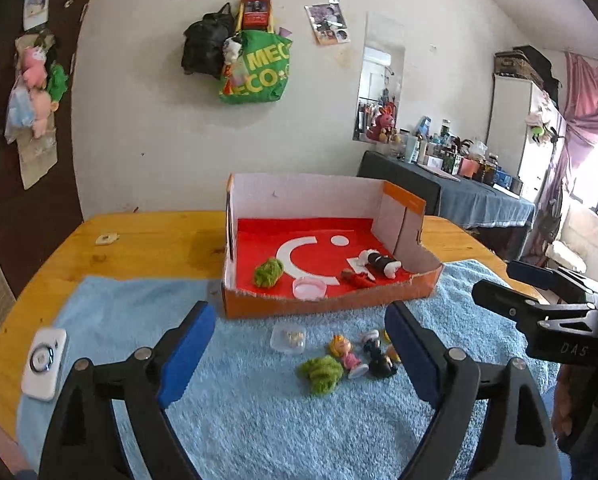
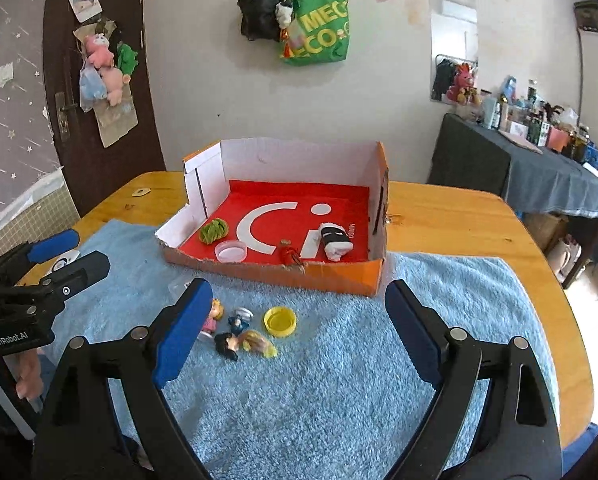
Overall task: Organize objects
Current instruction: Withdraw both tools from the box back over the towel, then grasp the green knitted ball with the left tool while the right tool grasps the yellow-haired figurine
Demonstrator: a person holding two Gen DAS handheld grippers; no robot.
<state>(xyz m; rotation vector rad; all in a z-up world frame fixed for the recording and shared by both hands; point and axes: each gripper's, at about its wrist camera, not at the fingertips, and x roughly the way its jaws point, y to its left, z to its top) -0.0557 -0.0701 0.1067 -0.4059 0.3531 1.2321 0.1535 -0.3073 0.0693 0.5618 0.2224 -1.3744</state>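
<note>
An open orange box (image 1: pixel 327 304) with a red floor stands on the blue towel (image 1: pixel 259 420). Inside lie a green fluffy ball (image 1: pixel 268 273), a pink lid (image 1: pixel 309 289), a small red toy (image 1: pixel 357 278) and a black-and-white roll (image 1: pixel 379 264). On the towel before the box lie a clear small case (image 1: pixel 288 339), a second green ball (image 1: pixel 320 373), several small figurines (image 1: pixel 363 354) and a yellow cap (image 2: pixel 280 321). My left gripper (image 1: pixel 301 354) is open and empty above these. My right gripper (image 2: pixel 299 332) is open and empty, also over the figurines (image 2: pixel 235 332).
A white device (image 1: pixel 44 363) lies at the towel's left edge. The wooden table (image 1: pixel 147 240) has a small tag (image 1: pixel 106 238) at the far left. A door with plush toys is left, a cluttered dark side table (image 2: pixel 539 168) right.
</note>
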